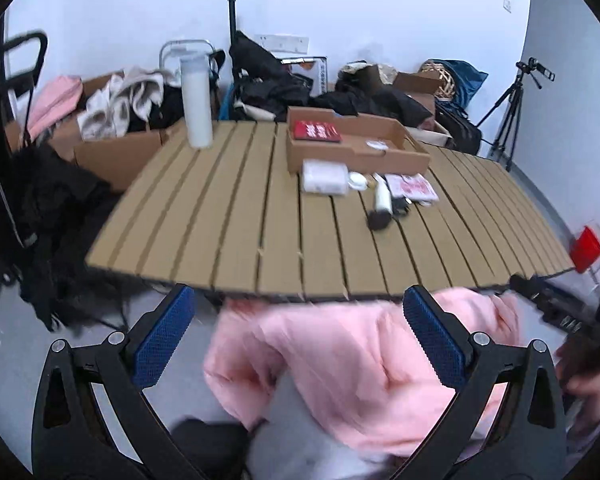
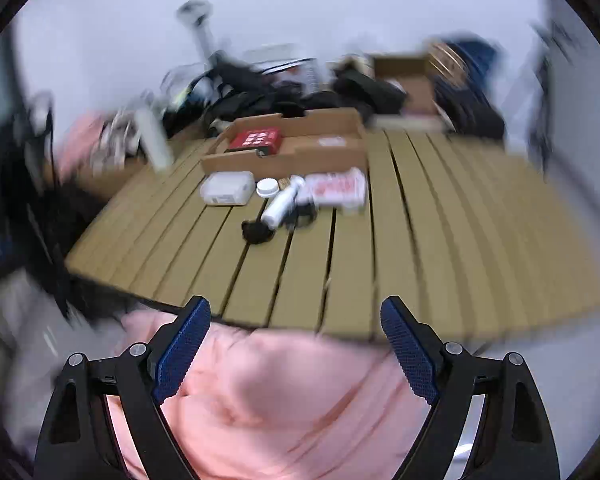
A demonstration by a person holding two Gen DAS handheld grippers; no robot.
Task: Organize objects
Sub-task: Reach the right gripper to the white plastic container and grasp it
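A slatted wooden table [image 1: 228,216] [image 2: 440,232] holds a shallow cardboard tray [image 1: 396,152] [image 2: 320,156] with a red box [image 1: 316,131] [image 2: 256,139] inside. In front of the tray lie a white case [image 1: 324,177] [image 2: 226,188], a small white round jar [image 2: 267,188], a white bottle with a black end [image 1: 381,204] [image 2: 280,204] and a red-printed white packet [image 1: 412,187] [image 2: 338,190]. My left gripper [image 1: 298,320] is open and empty below the near table edge. My right gripper [image 2: 296,332] is open and empty, also short of the table.
A tall white bottle [image 1: 196,100] stands at the table's far left corner. A pink garment [image 1: 360,368] [image 2: 280,400] lies below the near edge under both grippers. Boxes of clothes [image 1: 112,120] and black bags crowd the floor behind. A tripod [image 1: 512,108] stands at the right.
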